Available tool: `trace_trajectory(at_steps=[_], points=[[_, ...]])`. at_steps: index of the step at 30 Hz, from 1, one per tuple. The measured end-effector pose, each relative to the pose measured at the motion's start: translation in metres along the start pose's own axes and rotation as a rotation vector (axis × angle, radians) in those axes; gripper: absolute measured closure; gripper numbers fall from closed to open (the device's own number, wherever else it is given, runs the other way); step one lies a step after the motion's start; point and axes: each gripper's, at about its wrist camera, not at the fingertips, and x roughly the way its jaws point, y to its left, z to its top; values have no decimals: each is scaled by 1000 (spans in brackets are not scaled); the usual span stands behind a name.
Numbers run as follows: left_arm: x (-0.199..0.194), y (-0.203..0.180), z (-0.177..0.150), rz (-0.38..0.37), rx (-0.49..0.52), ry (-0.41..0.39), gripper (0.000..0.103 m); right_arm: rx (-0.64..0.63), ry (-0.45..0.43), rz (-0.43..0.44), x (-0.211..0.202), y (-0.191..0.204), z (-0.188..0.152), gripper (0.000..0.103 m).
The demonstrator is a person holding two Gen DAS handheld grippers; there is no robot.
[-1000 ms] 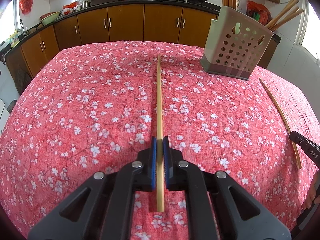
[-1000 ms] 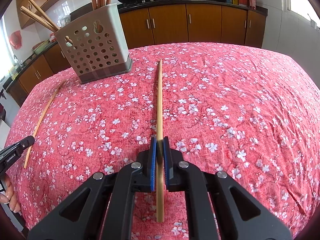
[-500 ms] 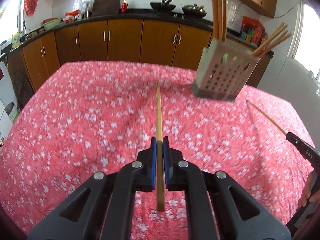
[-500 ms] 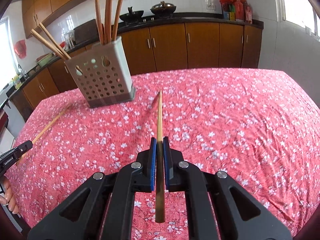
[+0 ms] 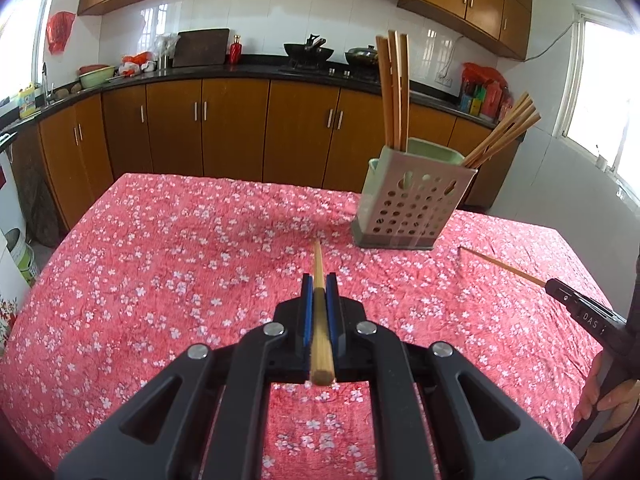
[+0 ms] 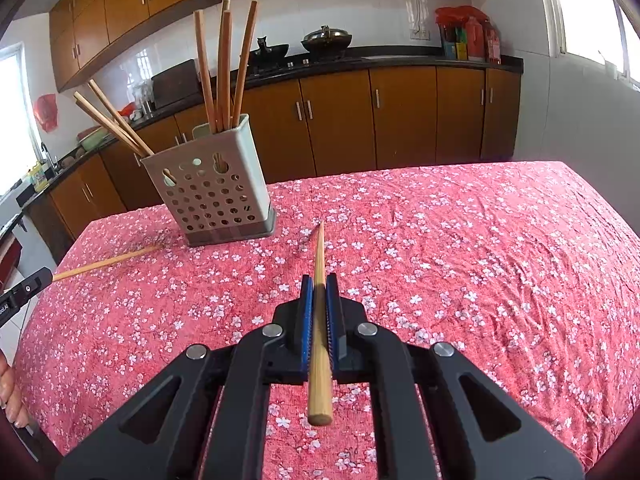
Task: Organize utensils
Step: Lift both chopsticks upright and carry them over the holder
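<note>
Both claws rose off the red floral tablecloth [image 5: 168, 264], kitchen cabinets [image 5: 236, 128] beyond.

Both tools [image 5: 319, 294] [image 6: 319, 294] clamped, raised

I see a table under a red flowered cloth [image 5: 168, 264] [image 6: 480, 248], wrinkled in places. A perforated holder [image 5: 412, 204] [image 6: 212, 192] full of chopsticks stands on it near the far edge. One chopstick [image 5: 502, 266] [image 6: 108, 262] lies flat just beside the holder.
</note>
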Motion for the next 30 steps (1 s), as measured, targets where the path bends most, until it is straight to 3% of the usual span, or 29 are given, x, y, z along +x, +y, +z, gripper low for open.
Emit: trace_trajectory(at_steps=[10,30], points=[[-26,1,23,-1,-7,-93,95,17,-125,35,-28,3,29,95],[-42,-15,53,-28,15,-162,95,-8,-190,66,-38,18,50,95]])
